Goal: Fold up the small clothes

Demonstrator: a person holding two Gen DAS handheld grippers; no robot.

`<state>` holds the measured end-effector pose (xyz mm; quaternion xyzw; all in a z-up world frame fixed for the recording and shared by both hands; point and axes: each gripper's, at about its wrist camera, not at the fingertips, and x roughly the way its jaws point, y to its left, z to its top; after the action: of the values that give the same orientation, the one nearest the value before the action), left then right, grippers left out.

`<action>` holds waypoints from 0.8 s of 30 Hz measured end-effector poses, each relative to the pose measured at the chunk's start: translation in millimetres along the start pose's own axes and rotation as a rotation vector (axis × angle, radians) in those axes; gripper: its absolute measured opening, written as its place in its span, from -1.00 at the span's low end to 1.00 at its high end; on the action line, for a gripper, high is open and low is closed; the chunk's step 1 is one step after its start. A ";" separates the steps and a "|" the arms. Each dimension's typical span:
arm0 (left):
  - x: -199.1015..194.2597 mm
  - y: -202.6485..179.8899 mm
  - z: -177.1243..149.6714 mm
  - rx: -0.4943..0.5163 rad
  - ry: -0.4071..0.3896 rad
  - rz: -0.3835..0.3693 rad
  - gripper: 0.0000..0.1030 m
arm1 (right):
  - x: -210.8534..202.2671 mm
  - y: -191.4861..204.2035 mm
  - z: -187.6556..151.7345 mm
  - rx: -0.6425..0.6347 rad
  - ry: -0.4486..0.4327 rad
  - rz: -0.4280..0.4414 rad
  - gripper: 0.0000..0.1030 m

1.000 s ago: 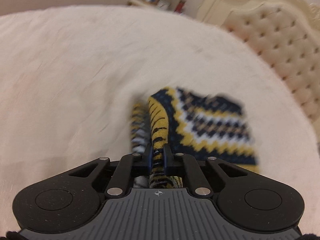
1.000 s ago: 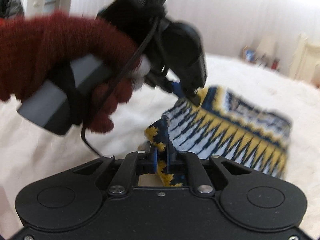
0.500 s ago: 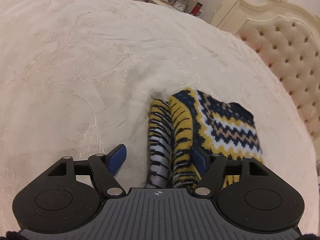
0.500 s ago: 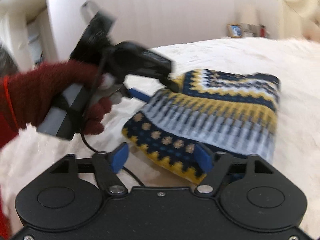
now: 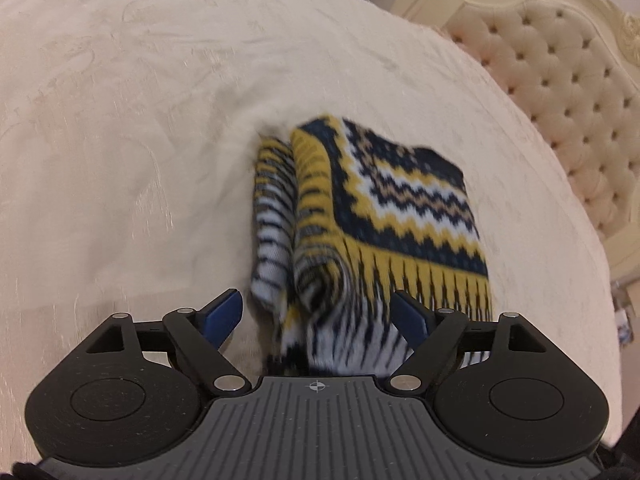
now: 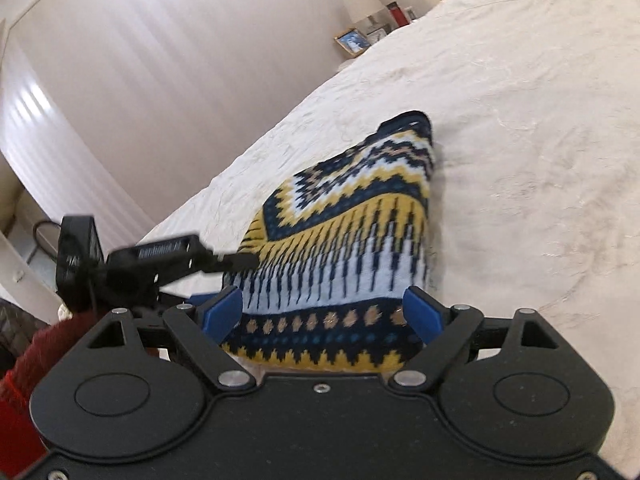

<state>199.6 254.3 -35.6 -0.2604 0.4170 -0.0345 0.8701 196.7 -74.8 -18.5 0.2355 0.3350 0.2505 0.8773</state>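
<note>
Folded sweater (image 5: 380,216) lying between spread fingers of left gripper (image 5: 318,314) and right gripper (image 6: 320,314), just opened, pads not pinching. Bare bedspread (image 5: 120,120) at left, headboard (image 5: 560,92) upper right.

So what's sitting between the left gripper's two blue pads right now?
The near rolled edge of the folded patterned knit lies between the left gripper's pads, which have just been opening and stand clear of it, as the left wrist view shows.
</note>
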 end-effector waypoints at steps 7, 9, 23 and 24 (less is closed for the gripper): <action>18.5 2.8 -14.4 -0.027 0.069 -0.027 0.56 | 8.4 -15.8 14.8 0.032 0.010 0.010 0.74; 23.3 3.4 -14.1 -0.043 0.074 -0.058 0.57 | 14.6 -21.7 23.2 0.040 0.015 0.011 0.74; 49.1 13.1 -4.9 -0.140 0.100 -0.193 0.57 | 109.0 -95.6 87.5 0.252 0.020 0.079 0.74; 50.5 13.9 -4.4 -0.146 0.101 -0.202 0.57 | 118.3 -103.4 87.2 0.289 0.029 0.096 0.74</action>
<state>227.0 250.5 -80.4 -0.3616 0.4333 -0.1047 0.8189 364.2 -104.4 -76.2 0.3714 0.3687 0.2448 0.8162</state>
